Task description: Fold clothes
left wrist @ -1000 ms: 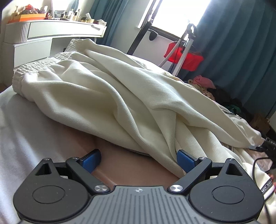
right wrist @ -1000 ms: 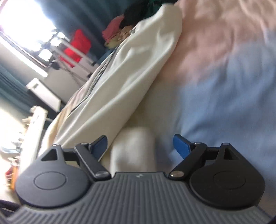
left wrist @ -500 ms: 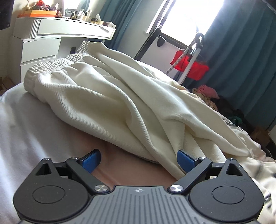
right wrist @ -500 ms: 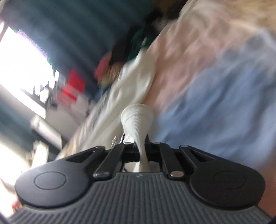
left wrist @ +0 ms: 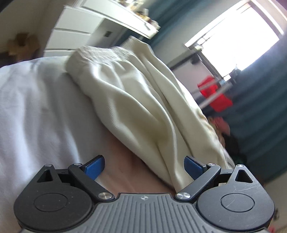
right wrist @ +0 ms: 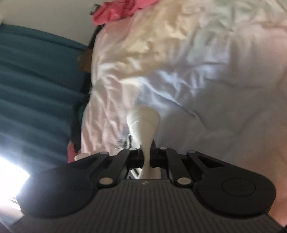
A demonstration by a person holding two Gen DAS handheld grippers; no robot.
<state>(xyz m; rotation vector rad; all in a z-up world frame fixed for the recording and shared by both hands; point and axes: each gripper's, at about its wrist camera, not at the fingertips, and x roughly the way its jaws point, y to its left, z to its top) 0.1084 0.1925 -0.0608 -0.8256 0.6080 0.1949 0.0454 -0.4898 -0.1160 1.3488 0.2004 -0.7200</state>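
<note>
Cream trousers (left wrist: 136, 100) lie crumpled on the bed, their gathered waistband (left wrist: 100, 53) at the far end in the left wrist view. My left gripper (left wrist: 144, 165) is open just above the sheet, and a fold of the trousers lies against its right blue pad (left wrist: 192, 165) without being pinched. In the right wrist view, my right gripper (right wrist: 147, 155) is shut on a ribbed cream cuff of the trousers (right wrist: 143, 120), which fans out in front of the jaws. The cloth below the cuff is hidden behind the gripper.
The bed sheet (left wrist: 32, 107) is white and pale pink, rumpled in the right wrist view (right wrist: 206, 80). A white dresser (left wrist: 80, 30) stands beyond the bed. Teal curtains (right wrist: 35, 80), a red bag on a stand (left wrist: 215, 96) and pink clothing (right wrist: 118, 10) lie around it.
My right gripper closed on the cream cuff and swung across the bed with it while rolling. The left gripper stayed open, rolled and shifted toward the waistband.
</note>
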